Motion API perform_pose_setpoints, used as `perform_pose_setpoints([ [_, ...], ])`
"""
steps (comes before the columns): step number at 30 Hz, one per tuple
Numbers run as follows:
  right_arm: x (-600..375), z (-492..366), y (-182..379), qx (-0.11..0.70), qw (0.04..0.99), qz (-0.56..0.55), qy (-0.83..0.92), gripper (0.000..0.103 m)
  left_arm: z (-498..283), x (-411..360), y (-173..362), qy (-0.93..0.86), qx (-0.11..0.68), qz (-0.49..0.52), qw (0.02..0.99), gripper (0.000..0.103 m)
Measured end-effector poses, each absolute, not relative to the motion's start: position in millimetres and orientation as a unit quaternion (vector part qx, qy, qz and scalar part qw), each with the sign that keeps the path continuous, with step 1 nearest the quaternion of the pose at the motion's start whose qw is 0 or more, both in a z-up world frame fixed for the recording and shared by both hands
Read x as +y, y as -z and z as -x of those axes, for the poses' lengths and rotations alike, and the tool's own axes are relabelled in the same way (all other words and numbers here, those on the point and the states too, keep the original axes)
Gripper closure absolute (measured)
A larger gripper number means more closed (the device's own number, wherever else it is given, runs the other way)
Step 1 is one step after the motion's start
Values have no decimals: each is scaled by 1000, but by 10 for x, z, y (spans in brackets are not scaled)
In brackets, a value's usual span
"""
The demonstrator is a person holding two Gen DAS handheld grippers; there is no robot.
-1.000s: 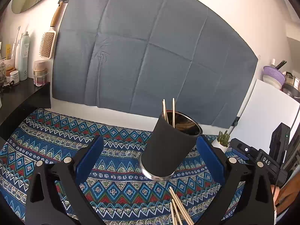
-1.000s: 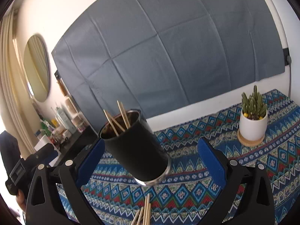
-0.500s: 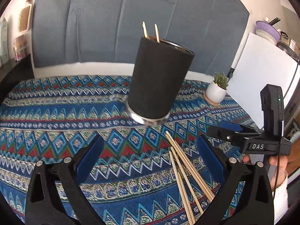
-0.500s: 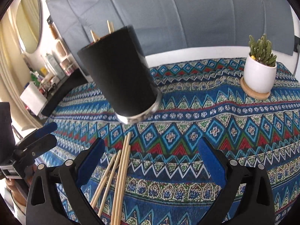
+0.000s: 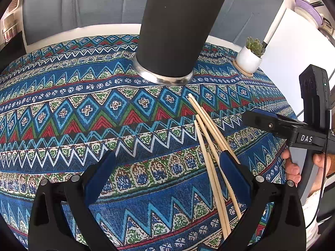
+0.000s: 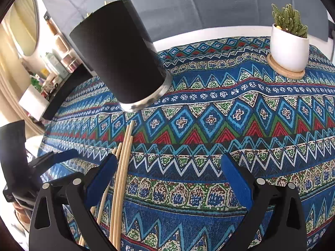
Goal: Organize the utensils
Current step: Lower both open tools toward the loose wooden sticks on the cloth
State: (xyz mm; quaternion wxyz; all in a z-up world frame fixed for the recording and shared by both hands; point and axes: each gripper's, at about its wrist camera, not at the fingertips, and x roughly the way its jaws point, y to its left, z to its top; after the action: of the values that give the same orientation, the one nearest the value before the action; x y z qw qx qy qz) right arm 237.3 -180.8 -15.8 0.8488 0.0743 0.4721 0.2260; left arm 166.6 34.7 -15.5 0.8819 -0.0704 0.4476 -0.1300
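Both grippers hung low over the counter (image 5: 62, 113), which was covered in a blue, red and green patterned cloth. The left gripper (image 5: 167, 179) had its blue-padded fingers (image 5: 98, 179) spread wide with nothing between them, just cloth showing in the gap. The right gripper (image 6: 167, 179) was the same deal: fingers (image 6: 236, 179) wide apart, holding nothing.

The wooden chopsticks (image 5: 211, 146) lay loose on the cloth in a rough bundle, tips pointing toward the holder. In the left wrist view they ran under the left gripper's right-hand finger, though I couldn't tell if that finger was actually touching them. In the right wrist view the same sticks (image 6: 122, 167) sat along the inner side of the right gripper's left-hand finger, some passing beneath it.

The black utensil holder (image 5: 175, 31) with its shiny metal base stood upright on the cloth just past the chopstick tips, near them but not touching. From the right wrist view a couple of pale stick ends poked above the holder's (image 6: 117, 54) rim.

Off in the far corner a small cactus in a white pot (image 6: 287, 46) sat on a wooden coaster, well apart from everything else. The right gripper also showed at the edge of the left wrist view, with a hand (image 5: 297, 167) around its handle.
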Motion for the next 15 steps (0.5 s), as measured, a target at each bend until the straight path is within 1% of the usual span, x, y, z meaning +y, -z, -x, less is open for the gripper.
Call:
perform_pose_setpoints([
  [8,-1565,-2310,198,460,862,-3,-213,7,-1633,289,159,129,452,53,881,6],
  [15,-1468,-2306,228,461,862,24,-208,7,-1626,154,202,117,449,-1,886,6],
])
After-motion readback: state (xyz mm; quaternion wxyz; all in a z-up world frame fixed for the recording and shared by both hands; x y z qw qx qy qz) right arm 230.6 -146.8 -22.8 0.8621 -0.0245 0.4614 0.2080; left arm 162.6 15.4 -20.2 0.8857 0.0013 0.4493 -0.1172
